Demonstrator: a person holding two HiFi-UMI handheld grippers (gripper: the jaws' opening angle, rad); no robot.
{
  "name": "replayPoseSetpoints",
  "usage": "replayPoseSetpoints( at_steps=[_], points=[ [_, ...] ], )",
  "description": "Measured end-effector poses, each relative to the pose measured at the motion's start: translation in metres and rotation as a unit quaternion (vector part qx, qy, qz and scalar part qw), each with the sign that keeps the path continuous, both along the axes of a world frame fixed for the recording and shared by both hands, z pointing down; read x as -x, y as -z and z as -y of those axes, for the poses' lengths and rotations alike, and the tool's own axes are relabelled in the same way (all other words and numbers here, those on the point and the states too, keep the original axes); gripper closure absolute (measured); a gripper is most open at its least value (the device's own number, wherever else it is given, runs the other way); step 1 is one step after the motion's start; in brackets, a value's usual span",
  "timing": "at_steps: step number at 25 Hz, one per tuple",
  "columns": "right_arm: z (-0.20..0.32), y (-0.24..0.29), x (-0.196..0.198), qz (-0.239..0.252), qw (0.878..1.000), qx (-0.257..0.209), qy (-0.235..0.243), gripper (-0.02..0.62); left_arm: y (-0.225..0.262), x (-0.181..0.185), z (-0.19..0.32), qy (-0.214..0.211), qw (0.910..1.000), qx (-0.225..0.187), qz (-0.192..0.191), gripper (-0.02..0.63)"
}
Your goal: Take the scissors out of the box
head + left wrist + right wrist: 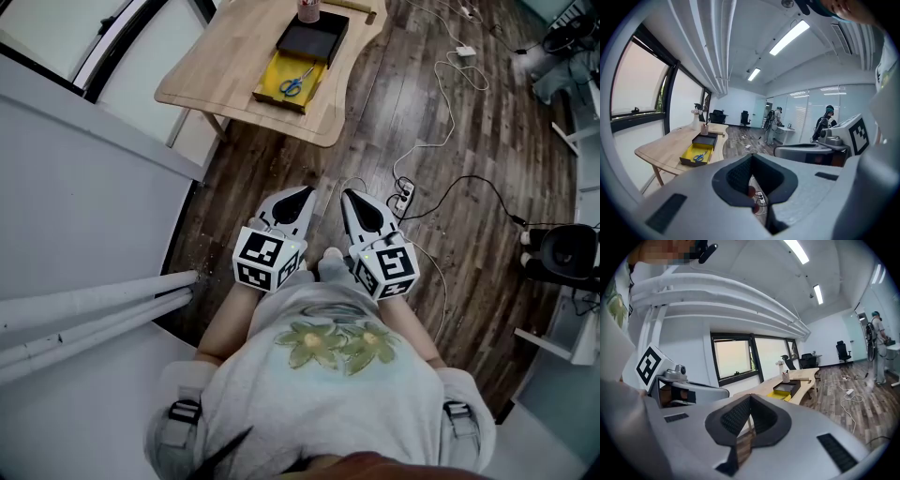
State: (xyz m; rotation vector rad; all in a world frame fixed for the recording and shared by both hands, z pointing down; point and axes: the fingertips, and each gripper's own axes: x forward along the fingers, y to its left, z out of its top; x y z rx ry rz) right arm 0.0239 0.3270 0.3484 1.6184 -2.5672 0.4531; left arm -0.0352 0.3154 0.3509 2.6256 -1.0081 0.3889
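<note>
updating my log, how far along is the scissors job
Done: nothing. The scissors lie in the yellow box on the table. In hand: nothing; the left gripper and right gripper are shut and empty, near the person's body, away from the table. Left: approach, grasp the scissors, lift them out.

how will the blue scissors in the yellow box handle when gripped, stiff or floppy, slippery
The scissors look small and rigid, so probably light and stiff, though the pivot may let one blade swing. Lying flat in the yellow box, they likely won't roll; the low profile could make them slip.
</note>
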Motion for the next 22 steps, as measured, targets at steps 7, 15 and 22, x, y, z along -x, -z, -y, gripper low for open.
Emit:
replayPoseSetpoints(
  at_steps=[7, 15, 22],
  points=[
    [0.004, -0.011, -0.014, 0.002, 1.0, 0.004, 0.026, 0.589, -0.008, -0.016, -0.003, 0.027, 0.9996, -0.001, 0.006, 0.599],
    [0.008, -0.015, -0.019, -0.002, 0.998, 0.004, 0.06, 0.589, -0.026, -0.019, -0.007, 0.058, 0.998, 0.026, 0.003, 0.599],
    [0.033, -0.013, -0.025, 0.001, 0.999, 0.001, 0.054, 0.589, -0.019, -0.016, 0.022, 0.064, 0.9978, 0.014, -0.002, 0.598]
  ],
)
